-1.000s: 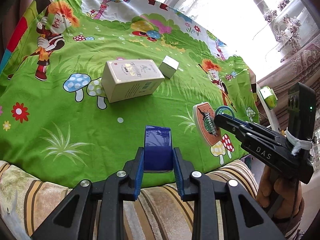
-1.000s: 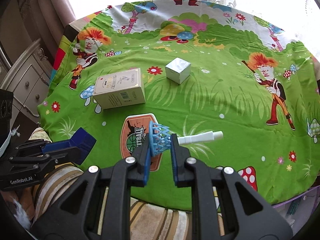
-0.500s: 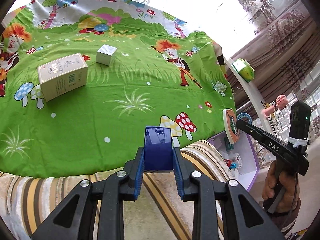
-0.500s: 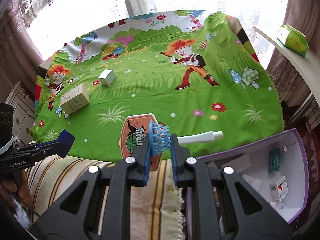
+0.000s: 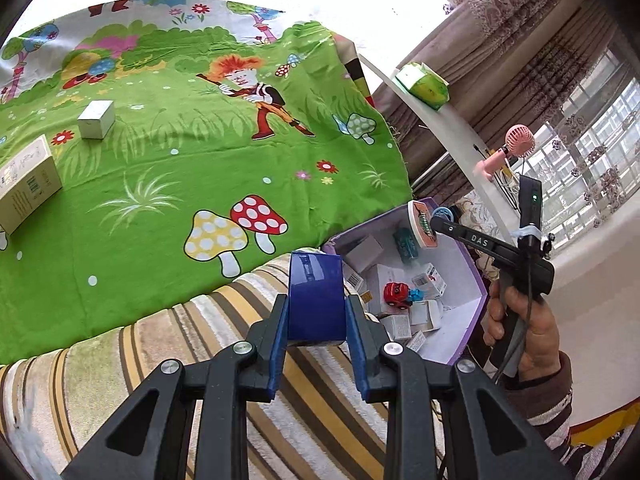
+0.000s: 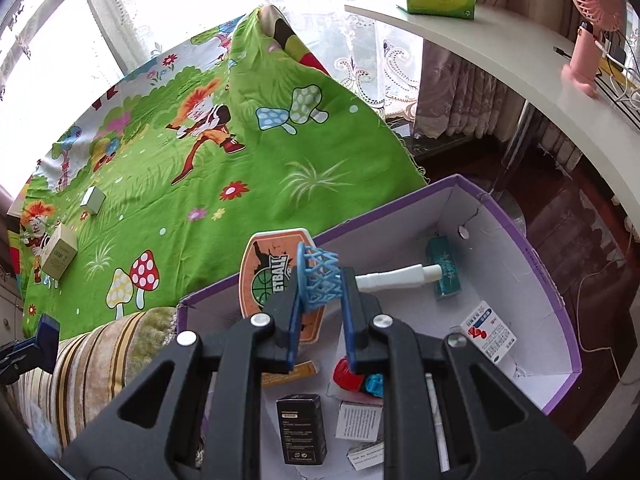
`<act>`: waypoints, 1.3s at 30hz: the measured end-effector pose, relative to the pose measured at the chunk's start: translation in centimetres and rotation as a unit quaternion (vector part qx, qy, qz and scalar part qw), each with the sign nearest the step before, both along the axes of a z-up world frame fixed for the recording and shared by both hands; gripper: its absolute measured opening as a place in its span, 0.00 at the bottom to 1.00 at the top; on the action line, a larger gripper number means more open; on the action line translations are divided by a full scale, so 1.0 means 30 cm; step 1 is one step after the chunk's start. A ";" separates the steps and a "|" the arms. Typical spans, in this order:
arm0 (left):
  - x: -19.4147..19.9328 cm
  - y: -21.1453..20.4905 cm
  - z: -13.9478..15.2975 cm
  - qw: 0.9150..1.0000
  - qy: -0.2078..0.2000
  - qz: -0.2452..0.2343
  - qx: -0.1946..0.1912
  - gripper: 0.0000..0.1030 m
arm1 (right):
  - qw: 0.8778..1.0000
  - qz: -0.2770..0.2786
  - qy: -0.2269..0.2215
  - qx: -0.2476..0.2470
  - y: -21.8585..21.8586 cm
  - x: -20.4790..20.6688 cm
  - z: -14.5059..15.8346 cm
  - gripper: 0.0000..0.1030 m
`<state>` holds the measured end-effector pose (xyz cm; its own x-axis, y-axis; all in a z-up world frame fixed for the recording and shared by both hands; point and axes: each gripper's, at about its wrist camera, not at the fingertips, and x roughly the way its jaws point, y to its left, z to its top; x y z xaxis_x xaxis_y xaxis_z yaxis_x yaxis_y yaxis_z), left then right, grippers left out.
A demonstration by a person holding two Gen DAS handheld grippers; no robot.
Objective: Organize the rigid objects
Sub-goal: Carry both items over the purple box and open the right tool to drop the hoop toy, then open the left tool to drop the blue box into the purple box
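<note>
The left gripper (image 5: pixel 316 316) is clamping its blue pads narrowly on a dark blue box (image 5: pixel 316 294), which is standing upright between the jaws and poking out past the fingertips. It is hanging over the striped cushion (image 5: pixel 168 344), just short of the near corner of the purple-edged storage box (image 5: pixel 474 276) that is sitting beside the cushion.

The right gripper (image 6: pixel 320 306) is squeezing down to its narrowest on the blue net of a toy basketball hoop (image 6: pixel 318 276); the orange backboard (image 6: pixel 272 268) is tilting off to the left of the jaws and the white pole (image 6: pixel 400 276) is sticking out to the right. This claw is hovering above the open storage box (image 6: pixel 560 312), with the hoop held over its interior rather than resting on anything. From the left wrist camera, the hand (image 5: pixel 528 328) is gripping the right tool's handle at the far side of the box.

Inside the box, a red and blue toy car (image 6: pixel 358 380) is lying almost directly under the right fingertips, a black carton (image 6: pixel 302 428) is lying below it, a teal packet (image 6: pixel 444 272) is lying near the far wall by the pole's tip, and a white medicine carton (image 6: pixel 488 336) is leaning by the right wall.

Well away on the green cartoon cloth (image 5: pixel 180 168), a cream box (image 5: pixel 28 184) and a small silver cube (image 5: pixel 96 120) are sitting apart from both claws
</note>
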<state>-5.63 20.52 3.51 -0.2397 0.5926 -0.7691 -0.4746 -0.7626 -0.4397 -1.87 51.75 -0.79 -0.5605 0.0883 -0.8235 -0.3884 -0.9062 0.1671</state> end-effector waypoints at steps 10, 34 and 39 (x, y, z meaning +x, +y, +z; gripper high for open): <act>0.050 0.176 0.005 0.998 0.003 -0.058 -0.007 0.28 | 0.999 -0.031 0.012 0.007 0.083 0.036 -0.003 0.47; 0.093 0.338 -0.024 0.993 -0.011 -0.115 -0.006 0.41 | 0.999 -0.023 0.047 -0.008 0.087 0.130 0.099 0.68; 0.070 0.284 -0.012 0.996 -0.007 -0.093 0.000 0.41 | 0.999 -0.007 0.048 -0.009 0.046 0.122 0.111 0.68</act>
<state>-3.52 29.03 3.14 -0.1138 0.6264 -0.7712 -0.6015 -0.6612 -0.4483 1.78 53.12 2.55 -0.6364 0.0823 -0.7670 -0.3814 -0.8978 0.2202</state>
